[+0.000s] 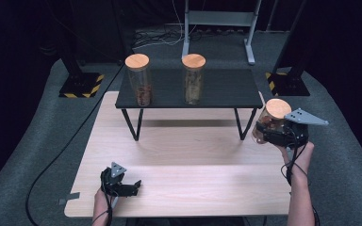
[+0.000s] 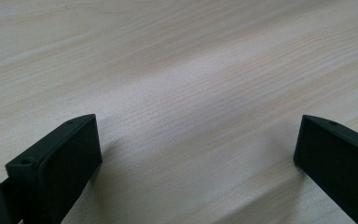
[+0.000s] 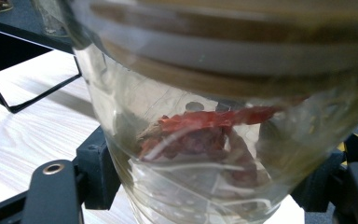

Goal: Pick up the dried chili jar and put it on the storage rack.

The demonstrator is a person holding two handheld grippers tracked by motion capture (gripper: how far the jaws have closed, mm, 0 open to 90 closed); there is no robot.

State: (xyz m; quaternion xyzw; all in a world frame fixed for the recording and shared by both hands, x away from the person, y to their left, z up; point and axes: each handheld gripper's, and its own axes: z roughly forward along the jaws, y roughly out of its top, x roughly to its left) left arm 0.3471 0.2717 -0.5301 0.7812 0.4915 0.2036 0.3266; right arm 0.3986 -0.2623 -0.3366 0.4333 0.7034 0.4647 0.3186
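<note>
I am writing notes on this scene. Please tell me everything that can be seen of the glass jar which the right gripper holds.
The jar is clear glass with a round, light wooden lid, which is on. Inside lie red dried pieces, like chilli. The right gripper is shut on its body, one black jaw on each side, and holds it tilted in the air by the right end of the black shelf, off the wooden table. Nothing else touches it.

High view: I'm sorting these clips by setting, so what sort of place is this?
Probably a lab or studio set up for recording, not a kitchen: dark surroundings, a metal stand frame with loose cables on grey carpet, hazard-striped base plates, and a lone wooden table with a small black shelf.
</note>
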